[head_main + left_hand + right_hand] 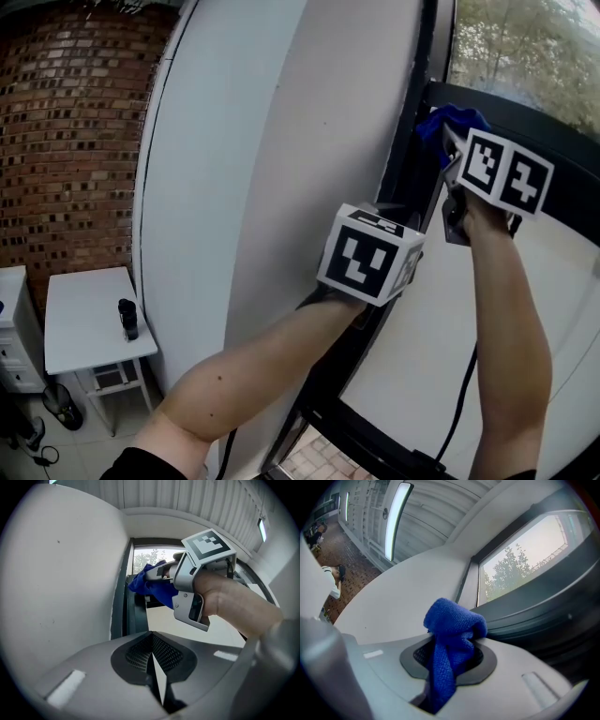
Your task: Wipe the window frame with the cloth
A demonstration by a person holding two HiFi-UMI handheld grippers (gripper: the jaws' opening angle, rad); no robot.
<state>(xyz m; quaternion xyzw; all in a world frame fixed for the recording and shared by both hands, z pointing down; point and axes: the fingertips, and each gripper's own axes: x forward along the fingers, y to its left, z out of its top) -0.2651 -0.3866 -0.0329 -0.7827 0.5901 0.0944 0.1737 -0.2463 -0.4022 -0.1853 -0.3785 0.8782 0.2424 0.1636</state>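
My right claw (445,667) is clamped on the blue cloth (452,625), whose bunched tip sits just beside the dark window frame (543,611) at its left corner. The rail runs rightward. My left claw (154,667), jaws together and empty, hangs lower.

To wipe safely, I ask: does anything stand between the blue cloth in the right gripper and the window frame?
Nothing visible does. The blue cloth, held in the right gripper, is beside the window frame; the left gripper is lower.
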